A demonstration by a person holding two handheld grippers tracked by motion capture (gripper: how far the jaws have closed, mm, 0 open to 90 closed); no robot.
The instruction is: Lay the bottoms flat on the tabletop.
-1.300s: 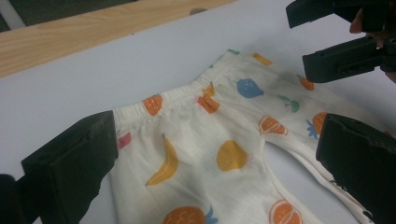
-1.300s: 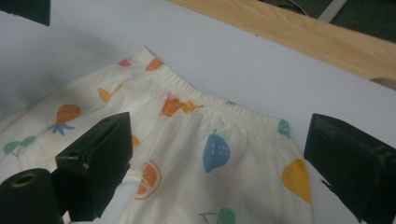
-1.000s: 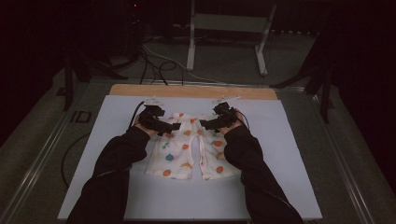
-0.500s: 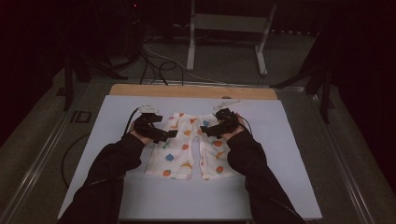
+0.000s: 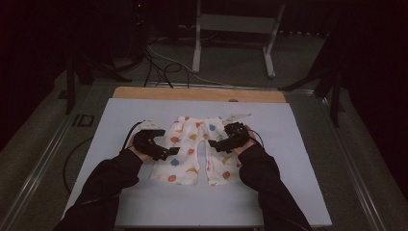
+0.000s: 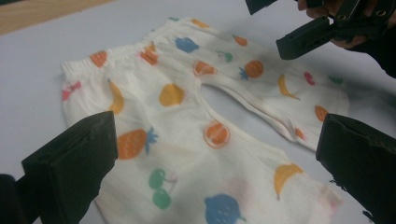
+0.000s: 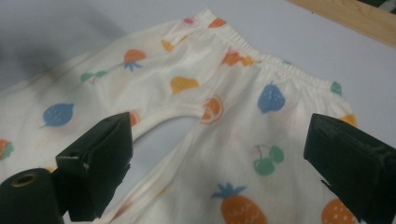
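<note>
So on the left, the left gripper (image 5: pixel 163 150) has slid back toward the person since a second ago, from up by the waistband to over the outer edge of the left leg. Its fingers are spread wide, nothing in them. In the middle, the small white cotton shorts with the fruit print (image 5: pixel 195 151) lie flat on the pale blue-grey surface (image 5: pixel 308 159), waistband at the far end, same spot as before. On the right, the right gripper (image 5: pixel 222 143) has pulled back the same way, also wide open and empty. Looks to me like both are lining up a grab on the legs, probably for a fold.
</note>
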